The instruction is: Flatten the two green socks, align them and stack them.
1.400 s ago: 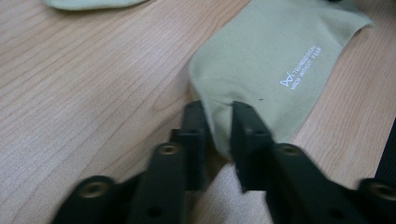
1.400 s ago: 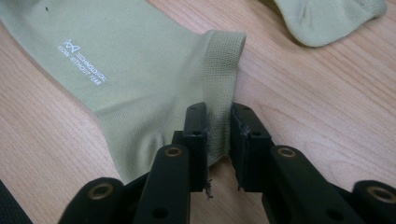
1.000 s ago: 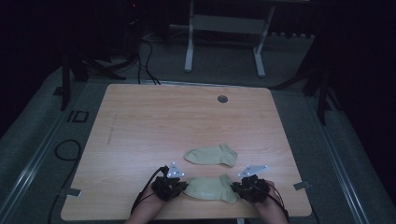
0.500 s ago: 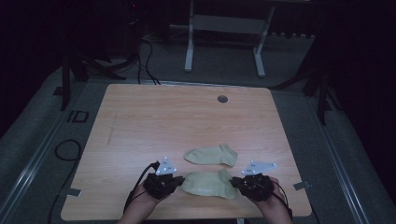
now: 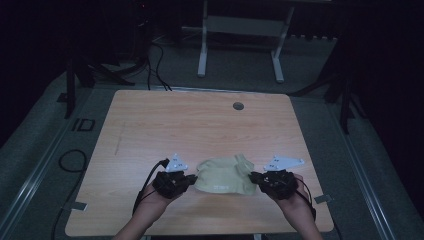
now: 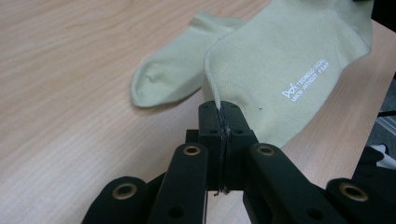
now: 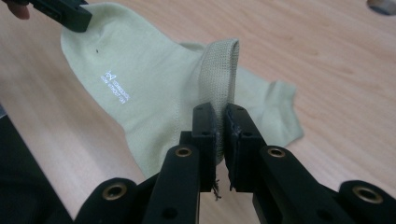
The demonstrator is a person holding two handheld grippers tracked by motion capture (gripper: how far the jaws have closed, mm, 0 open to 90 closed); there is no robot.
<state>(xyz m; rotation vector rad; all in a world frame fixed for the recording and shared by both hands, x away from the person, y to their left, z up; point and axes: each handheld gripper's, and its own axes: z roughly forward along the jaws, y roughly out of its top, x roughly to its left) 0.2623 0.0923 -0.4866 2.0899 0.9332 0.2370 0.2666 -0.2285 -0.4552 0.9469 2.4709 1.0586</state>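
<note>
A pale green sock (image 5: 224,179) with small white lettering hangs stretched between my two grippers, just above the wooden table (image 5: 150,125) near its front edge. My left gripper (image 5: 192,179) is shut on the sock's toe-end edge (image 6: 212,93). My right gripper (image 5: 254,177) is shut on its ribbed cuff (image 7: 219,70). A second matching sock (image 6: 173,70) lies flat on the table beneath and behind the held one, partly covered by it; its far end (image 7: 280,107) pokes out past the cuff. The left gripper's jaw tip (image 7: 65,14) appears at the top left of the right gripper view.
A round grommet hole (image 5: 238,106) sits near the table's far edge. Beyond the table stands a white metal frame (image 5: 202,45) on grey carpet. A black cable (image 5: 70,160) loops on the floor at the left. A person's forearms enter from the bottom.
Both grippers have lifted the held sock and carried it away from the front edge, so that it now overlaps the second sock that lay behind it.
</note>
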